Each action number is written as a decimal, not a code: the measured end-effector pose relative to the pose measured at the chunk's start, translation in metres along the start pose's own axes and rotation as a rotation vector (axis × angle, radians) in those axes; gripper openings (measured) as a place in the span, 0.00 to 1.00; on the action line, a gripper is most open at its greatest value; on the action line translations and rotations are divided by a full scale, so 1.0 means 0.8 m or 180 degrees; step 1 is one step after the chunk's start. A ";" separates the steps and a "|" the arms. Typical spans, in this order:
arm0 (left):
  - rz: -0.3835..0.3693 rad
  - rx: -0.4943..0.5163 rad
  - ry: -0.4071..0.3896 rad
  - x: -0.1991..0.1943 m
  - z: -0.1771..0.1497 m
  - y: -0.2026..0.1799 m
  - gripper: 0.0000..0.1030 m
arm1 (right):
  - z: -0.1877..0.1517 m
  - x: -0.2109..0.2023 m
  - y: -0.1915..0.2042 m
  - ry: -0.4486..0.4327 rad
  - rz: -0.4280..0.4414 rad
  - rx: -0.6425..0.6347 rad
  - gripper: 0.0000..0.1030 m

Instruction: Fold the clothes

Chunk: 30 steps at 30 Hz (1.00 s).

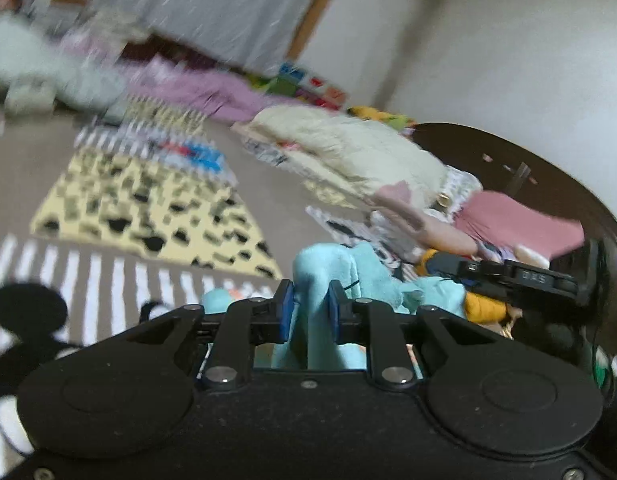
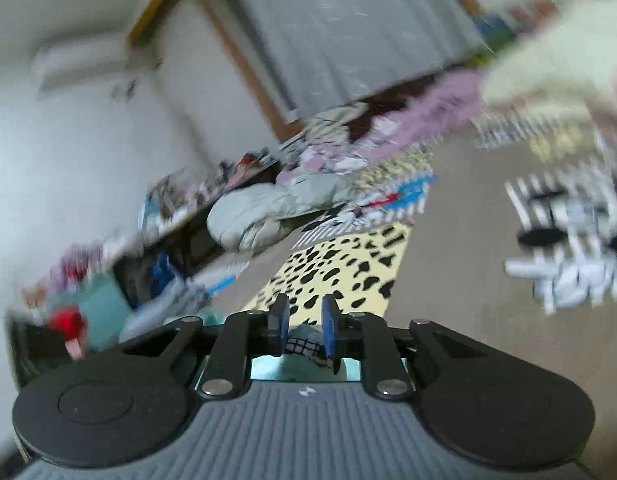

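Two grippers pinch cloth: left gripper clamps the soft turquoise fleece garment, lifted for folding; right gripper nips a checked fabric edge. Beyond lies the yellow black-spotted mat.

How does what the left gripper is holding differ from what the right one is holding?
The left gripper pinches a thick bunch of plain turquoise cloth that rises well above its fingers. The right gripper holds only a low bit of fabric with a black grid pattern, sitting below the fingertips. Both have blue-padded fingers closed on fabric.
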State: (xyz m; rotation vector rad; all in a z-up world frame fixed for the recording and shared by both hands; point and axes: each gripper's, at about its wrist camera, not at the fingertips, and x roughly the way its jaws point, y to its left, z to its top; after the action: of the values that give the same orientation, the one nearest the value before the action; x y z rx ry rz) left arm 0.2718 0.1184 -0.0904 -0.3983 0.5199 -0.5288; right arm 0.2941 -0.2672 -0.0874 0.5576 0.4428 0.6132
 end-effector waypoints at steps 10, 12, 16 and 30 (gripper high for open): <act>0.0063 -0.0326 0.0259 0.017 -0.008 0.030 0.42 | -0.048 0.025 -0.030 0.0461 0.0151 -0.0083 0.41; 0.0063 -0.0318 0.0257 0.019 -0.010 0.029 0.43 | -0.051 0.032 -0.027 0.0512 0.0114 -0.0172 0.34; 0.0060 -0.0378 0.0188 0.027 -0.010 0.034 0.18 | -0.045 0.029 -0.026 0.0428 0.0225 0.0032 0.26; 0.0151 -0.0616 0.0239 0.071 0.003 0.063 0.20 | -0.034 0.079 -0.096 0.0532 0.0248 0.0946 0.28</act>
State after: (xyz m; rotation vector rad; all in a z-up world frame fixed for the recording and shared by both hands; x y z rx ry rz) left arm 0.3338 0.1266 -0.1337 -0.5508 0.6542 -0.4502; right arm 0.3578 -0.2690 -0.1686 0.8127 0.6787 0.6760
